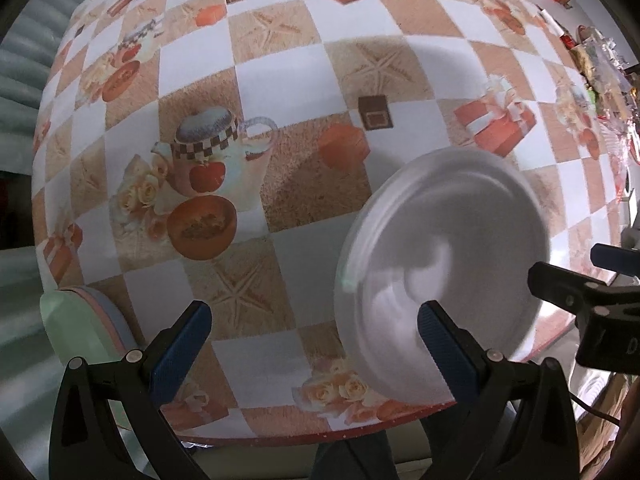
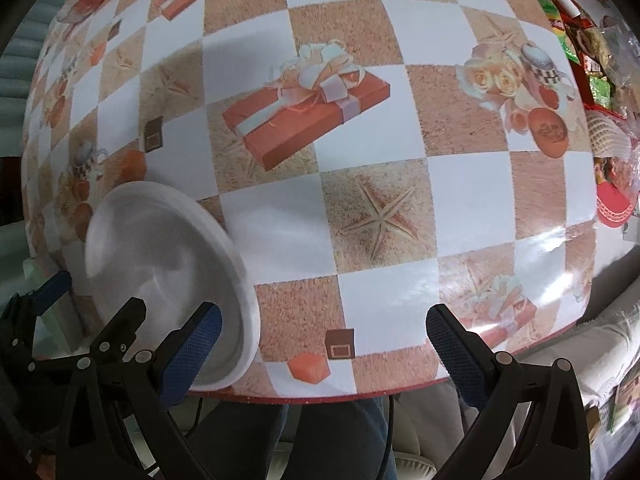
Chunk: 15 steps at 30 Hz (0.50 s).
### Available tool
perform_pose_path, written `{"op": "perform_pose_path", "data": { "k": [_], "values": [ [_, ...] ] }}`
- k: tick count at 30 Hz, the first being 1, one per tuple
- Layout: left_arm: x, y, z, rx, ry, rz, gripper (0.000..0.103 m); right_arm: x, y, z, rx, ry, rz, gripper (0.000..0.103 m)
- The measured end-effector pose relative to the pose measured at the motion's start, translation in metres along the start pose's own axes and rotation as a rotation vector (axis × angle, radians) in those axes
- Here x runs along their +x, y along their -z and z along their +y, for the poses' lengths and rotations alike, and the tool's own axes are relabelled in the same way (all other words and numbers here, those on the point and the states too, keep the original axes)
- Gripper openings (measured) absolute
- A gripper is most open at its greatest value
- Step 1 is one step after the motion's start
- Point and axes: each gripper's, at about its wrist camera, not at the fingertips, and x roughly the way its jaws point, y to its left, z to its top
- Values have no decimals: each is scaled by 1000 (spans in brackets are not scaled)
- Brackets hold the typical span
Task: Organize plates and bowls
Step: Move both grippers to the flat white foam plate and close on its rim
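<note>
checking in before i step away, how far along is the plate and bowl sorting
Done: a stack of pastel dishes sits at the table's near left edge, so some sorting may be finished. In hand: nothing; the left gripper and right gripper are both open. The white plate looks blurred near the front edge, between them. Left: stacking that plate. No bowls are clearly visible.

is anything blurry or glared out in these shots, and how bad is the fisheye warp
Left wrist view: the white plate is smeared with motion blur and throws a soft shadow on the tablecloth, whose checks bulge. Right wrist view: the plate's rim is soft, and glare streaks the cloth's near right edge.
</note>
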Motion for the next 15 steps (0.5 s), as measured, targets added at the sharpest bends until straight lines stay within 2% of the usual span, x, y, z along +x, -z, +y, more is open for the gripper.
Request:
{"op": "perform_pose_path", "data": {
  "k": [11,15],
  "values": [
    [37,-10,11,-25,-4,26,103,39,-9,5,-7,-30,32,103],
    [46,-11,14,-22,22,26,103,55,-7,2,-5,-48,40,103]
  ]
}}
